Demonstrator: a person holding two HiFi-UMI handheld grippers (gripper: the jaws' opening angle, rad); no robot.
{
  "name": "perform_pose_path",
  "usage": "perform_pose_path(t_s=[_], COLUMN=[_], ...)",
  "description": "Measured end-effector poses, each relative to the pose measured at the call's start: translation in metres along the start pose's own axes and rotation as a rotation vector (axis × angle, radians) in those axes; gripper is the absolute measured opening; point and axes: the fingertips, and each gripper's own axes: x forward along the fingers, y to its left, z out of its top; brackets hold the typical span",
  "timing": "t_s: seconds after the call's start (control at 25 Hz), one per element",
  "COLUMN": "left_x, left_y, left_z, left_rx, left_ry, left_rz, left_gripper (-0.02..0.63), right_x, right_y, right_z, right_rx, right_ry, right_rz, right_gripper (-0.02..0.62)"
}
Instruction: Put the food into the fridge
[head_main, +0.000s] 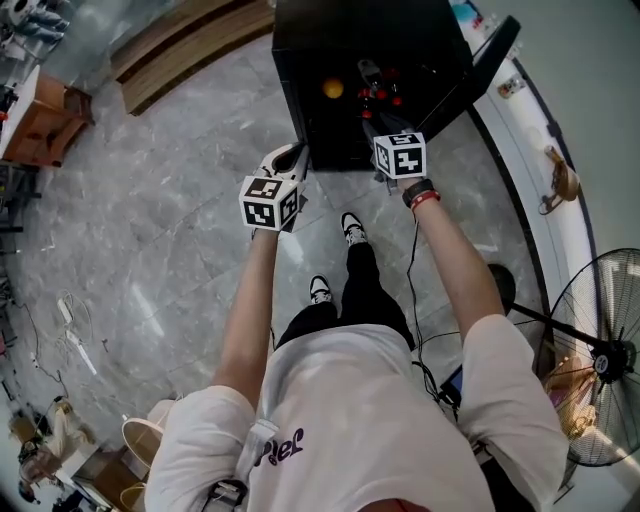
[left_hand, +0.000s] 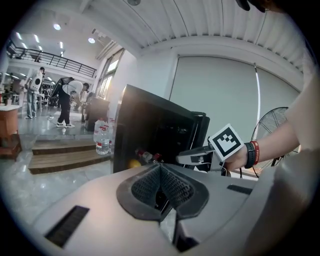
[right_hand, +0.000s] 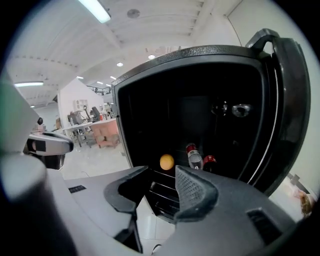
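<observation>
My left gripper (left_hand: 161, 172) is pinched shut and my right gripper (right_hand: 160, 186) half open, both empty near the open black fridge (right_hand: 200, 55), since the orange (right_hand: 167, 161) and bottles (right_hand: 194, 156) already sit inside.

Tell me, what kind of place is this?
Probably a big workshop or lab hall, not a home: shiny grey stone floor, small black fridge standing open, black wire pedestal fan.

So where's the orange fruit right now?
The orange fruit sits inside the open black fridge, just left of the red-capped bottles, in the right gripper view.
</observation>
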Motion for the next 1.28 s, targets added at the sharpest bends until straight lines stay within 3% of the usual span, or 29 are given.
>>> perform_pose_path(t_s=[0.64,1.28], left_x=[-0.030,-0.084], left_y=[-0.029,-0.056], left_z=[0.021,0.048], left_rx=[0.049,0.107], left_ry=[-0.027,-0.099], left_rz=[-0.014,0.007], left_gripper=[0.017,0.017], right_x=[-0.089,-0.165], right_y=[-0.009,0.034], right_z=[0.005,0.015], right_rx=[0.023,0.052], right_ry=[-0.064,-0.147], right_rz=[-0.074,-0.085], right_gripper=[0.114,0.044])
